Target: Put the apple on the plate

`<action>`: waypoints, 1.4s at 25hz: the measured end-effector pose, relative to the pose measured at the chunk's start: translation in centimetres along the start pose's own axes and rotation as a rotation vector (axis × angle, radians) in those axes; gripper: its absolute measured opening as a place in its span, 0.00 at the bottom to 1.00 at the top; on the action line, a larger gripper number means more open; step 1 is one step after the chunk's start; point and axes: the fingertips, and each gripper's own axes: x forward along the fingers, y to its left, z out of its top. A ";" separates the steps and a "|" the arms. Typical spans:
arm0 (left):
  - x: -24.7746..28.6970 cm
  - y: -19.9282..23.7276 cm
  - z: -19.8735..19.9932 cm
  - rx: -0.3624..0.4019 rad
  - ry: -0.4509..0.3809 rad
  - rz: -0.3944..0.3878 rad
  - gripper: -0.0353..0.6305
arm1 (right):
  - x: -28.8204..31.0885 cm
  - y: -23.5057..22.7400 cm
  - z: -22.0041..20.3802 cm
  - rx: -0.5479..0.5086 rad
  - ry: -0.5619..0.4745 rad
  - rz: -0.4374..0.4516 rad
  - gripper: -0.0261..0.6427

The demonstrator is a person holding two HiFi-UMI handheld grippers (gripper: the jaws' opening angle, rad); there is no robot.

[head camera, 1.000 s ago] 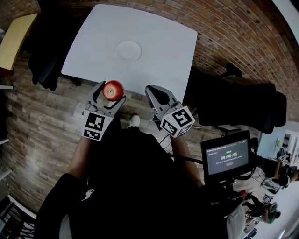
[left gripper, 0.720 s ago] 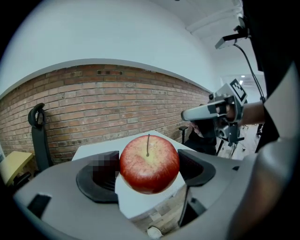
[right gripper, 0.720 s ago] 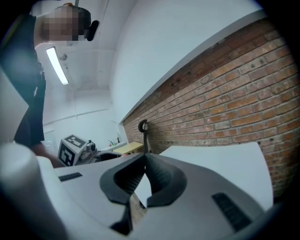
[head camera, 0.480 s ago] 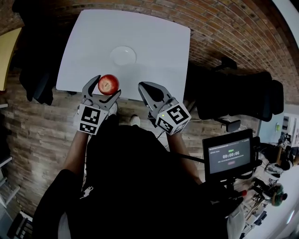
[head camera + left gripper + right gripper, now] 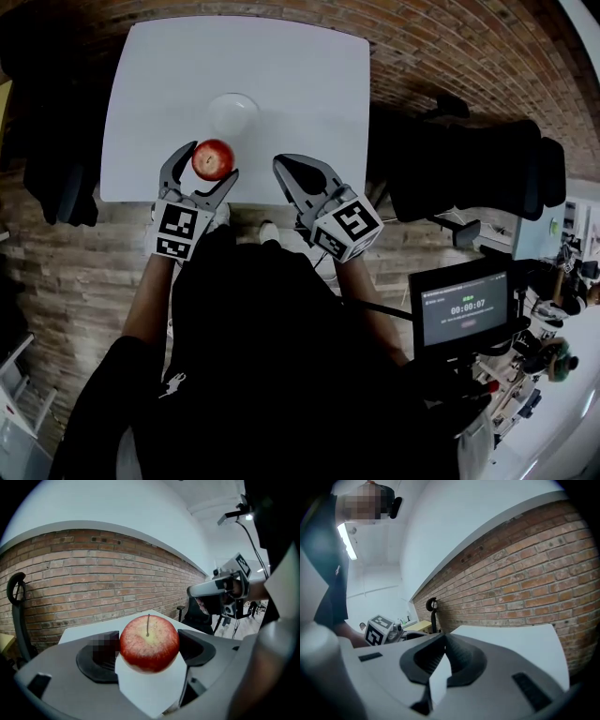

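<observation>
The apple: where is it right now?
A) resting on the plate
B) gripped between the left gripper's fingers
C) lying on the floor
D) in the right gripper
B: the apple is clamped between the fingers of the left gripper, short of the plate.

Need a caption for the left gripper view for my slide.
Left gripper shut on the red apple, stem showing, white table and brick wall beyond.

White square table (image 5: 309, 84) on brick floor (image 5: 56, 262) — white plate (image 5: 232, 112) resting on it
</observation>
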 end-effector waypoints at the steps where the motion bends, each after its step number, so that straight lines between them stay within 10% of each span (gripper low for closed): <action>1: 0.5 0.5 -0.3 -0.005 0.009 -0.001 0.65 | 0.3 -0.3 -0.1 0.005 0.008 -0.005 0.05; 35: 13.4 4.8 -7.6 0.034 0.134 -0.030 0.65 | 1.0 -6.6 -7.2 0.171 0.131 -0.159 0.04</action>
